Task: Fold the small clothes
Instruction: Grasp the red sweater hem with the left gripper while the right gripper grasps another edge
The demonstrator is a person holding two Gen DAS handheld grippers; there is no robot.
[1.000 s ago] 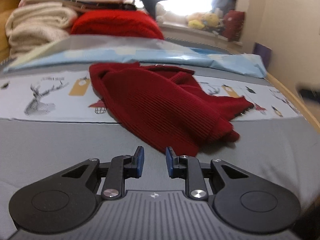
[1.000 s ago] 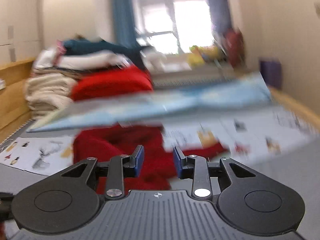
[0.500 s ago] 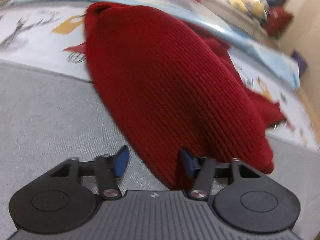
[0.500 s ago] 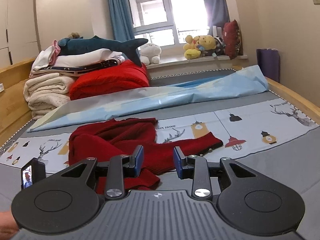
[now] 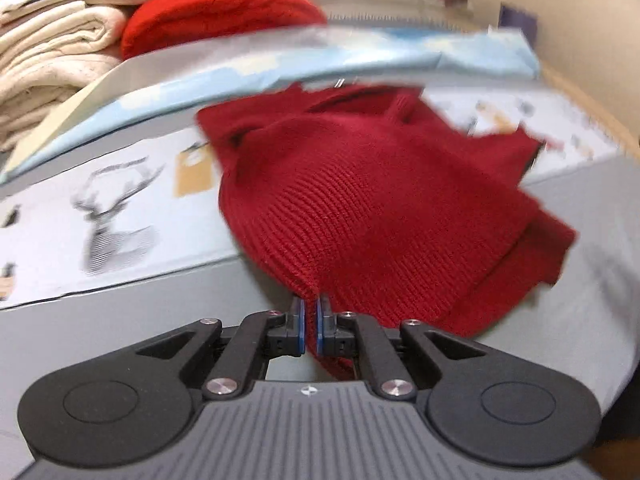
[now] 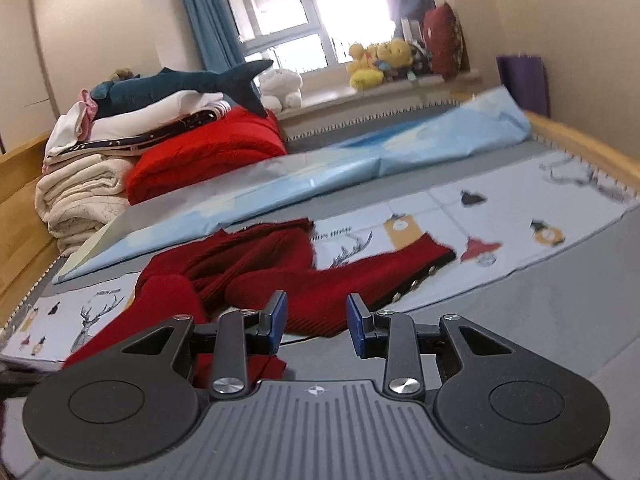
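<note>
A dark red knit sweater (image 5: 380, 208) lies crumpled on the bed's grey and printed cover. My left gripper (image 5: 310, 306) is shut on the sweater's near edge, the fabric pinched between the blue pads and pulled up toward the camera. In the right wrist view the same sweater (image 6: 288, 276) spreads ahead, one sleeve (image 6: 400, 264) reaching to the right. My right gripper (image 6: 317, 314) hovers above the sweater's near edge, open, nothing between its fingers.
A light blue sheet (image 6: 360, 164) lies folded across the bed behind the sweater. Stacked cream blankets (image 6: 80, 196), a bright red quilt (image 6: 208, 156) and a plush shark (image 6: 180, 84) sit at back left. Wooden bed rail (image 6: 580, 140) runs along the right.
My left gripper swept in over the sweater with jaws wide, then closed on its near edge and drew it back and up. The right gripper shifted slightly and rolled, still open.
</note>
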